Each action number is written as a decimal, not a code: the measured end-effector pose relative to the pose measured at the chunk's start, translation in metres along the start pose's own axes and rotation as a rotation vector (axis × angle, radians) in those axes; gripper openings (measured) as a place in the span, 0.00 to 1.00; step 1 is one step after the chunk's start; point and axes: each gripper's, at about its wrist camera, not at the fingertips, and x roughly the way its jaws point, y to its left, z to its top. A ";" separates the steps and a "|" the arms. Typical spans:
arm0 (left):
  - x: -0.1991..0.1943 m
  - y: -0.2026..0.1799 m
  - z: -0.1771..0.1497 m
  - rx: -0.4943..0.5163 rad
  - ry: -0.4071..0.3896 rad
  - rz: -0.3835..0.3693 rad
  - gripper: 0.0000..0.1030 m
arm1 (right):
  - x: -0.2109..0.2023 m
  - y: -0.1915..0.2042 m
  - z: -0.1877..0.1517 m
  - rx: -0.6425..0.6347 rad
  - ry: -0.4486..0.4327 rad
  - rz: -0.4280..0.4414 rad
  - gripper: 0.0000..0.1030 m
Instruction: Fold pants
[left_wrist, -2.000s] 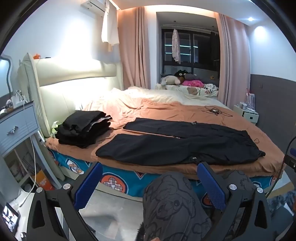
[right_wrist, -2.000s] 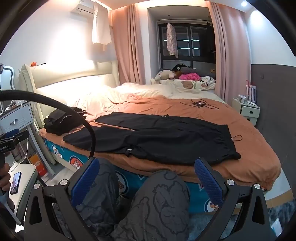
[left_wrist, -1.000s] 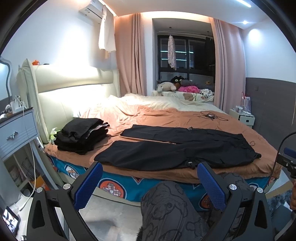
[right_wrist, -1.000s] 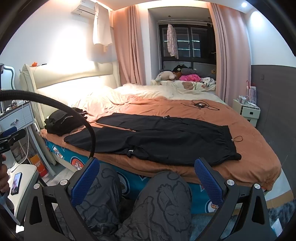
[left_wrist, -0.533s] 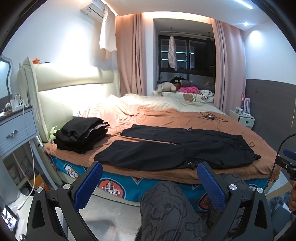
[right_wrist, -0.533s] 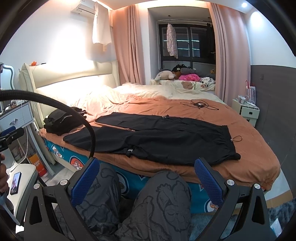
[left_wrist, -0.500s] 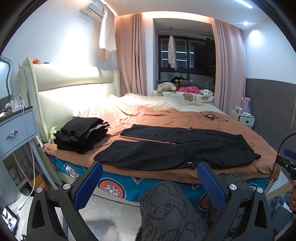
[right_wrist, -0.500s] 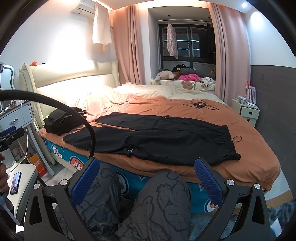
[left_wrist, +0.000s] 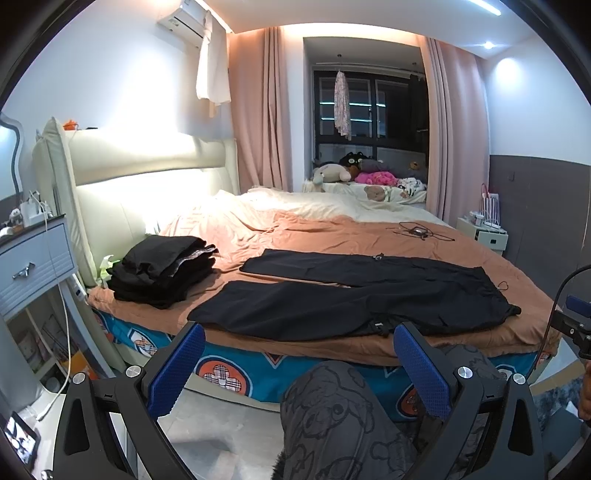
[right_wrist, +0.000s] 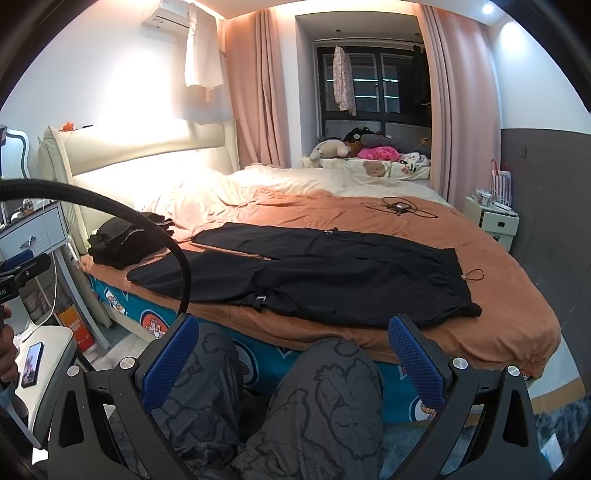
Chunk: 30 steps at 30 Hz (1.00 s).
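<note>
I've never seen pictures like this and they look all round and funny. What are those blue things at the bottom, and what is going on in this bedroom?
Each picture comes from a camera fixed on a hand-held grabber, so the round lens bends the room. One shows the left grabber, the other the right grabber. The blue things are its two padded fingers, spread wide and holding nothing. A person sitting by the bed holds one in each hand; the grey patterned trousers are their knees. On the bed's orange-brown sheet lies a pair of long black pants, spread flat and waiting to be folded. Near the headboard sits a pile of folded black clothes.
</note>
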 end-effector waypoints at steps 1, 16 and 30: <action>0.000 0.000 0.000 -0.001 0.001 0.000 1.00 | 0.000 0.000 0.000 0.001 0.000 0.001 1.00; -0.001 0.003 -0.001 -0.006 -0.003 -0.001 1.00 | 0.001 0.001 0.000 -0.003 0.000 -0.002 1.00; 0.016 0.008 0.006 -0.017 -0.012 -0.005 1.00 | 0.010 -0.005 0.006 -0.001 0.004 -0.002 1.00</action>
